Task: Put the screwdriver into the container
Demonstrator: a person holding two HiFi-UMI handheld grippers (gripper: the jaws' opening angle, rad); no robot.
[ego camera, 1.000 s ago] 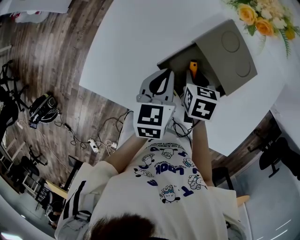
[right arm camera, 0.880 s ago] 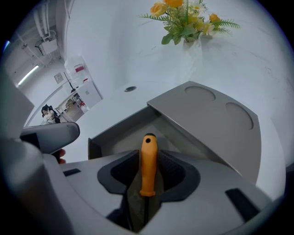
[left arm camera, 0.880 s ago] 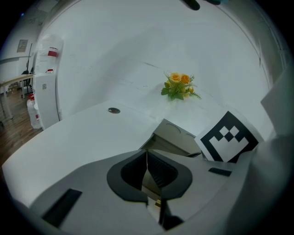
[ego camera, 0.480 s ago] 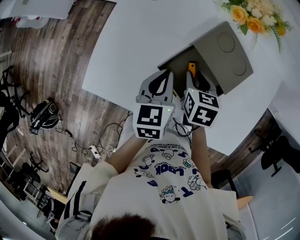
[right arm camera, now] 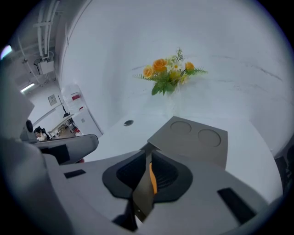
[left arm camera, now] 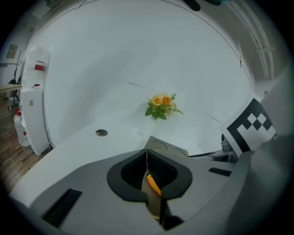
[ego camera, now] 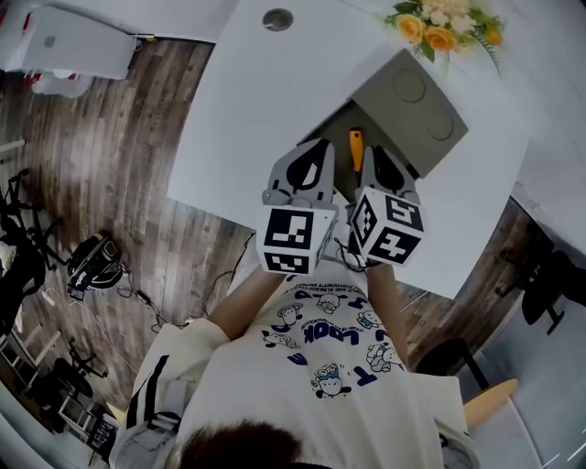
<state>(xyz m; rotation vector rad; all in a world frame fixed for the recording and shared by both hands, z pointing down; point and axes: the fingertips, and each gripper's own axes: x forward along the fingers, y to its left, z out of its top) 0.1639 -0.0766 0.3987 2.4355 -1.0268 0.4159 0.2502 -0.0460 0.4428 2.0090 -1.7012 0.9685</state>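
Orange-handled screwdriver point(ego camera: 355, 151) already down inside the open grey container point(ego camera: 331, 128), close to the worktop's point(ego camera: 247, 101) near edge. Lid point(ego camera: 417, 92) folded back flat toward the flowers point(ego camera: 439, 27).

Left gripper point(ego camera: 320, 147): jaws pressed together on nothing. Right gripper point(ego camera: 374, 154): jaws just closing, all but together, nothing between them either. Both poised just above the container's near wall.

Little left to spoil, judging by this.
- Main risk: clipping that near wall or the handle with a low jaw tip while pulling clear, shoving the container toward the worktop edge.
- Risk 2: knocking the lid.

No brand legible on container or screwdriver. Only black-and-white square markers point(ego camera: 291, 240) on the 2 grippers, plus blue upside-down lettering on the person's shirt point(ego camera: 320, 339), too small to read with confidence.
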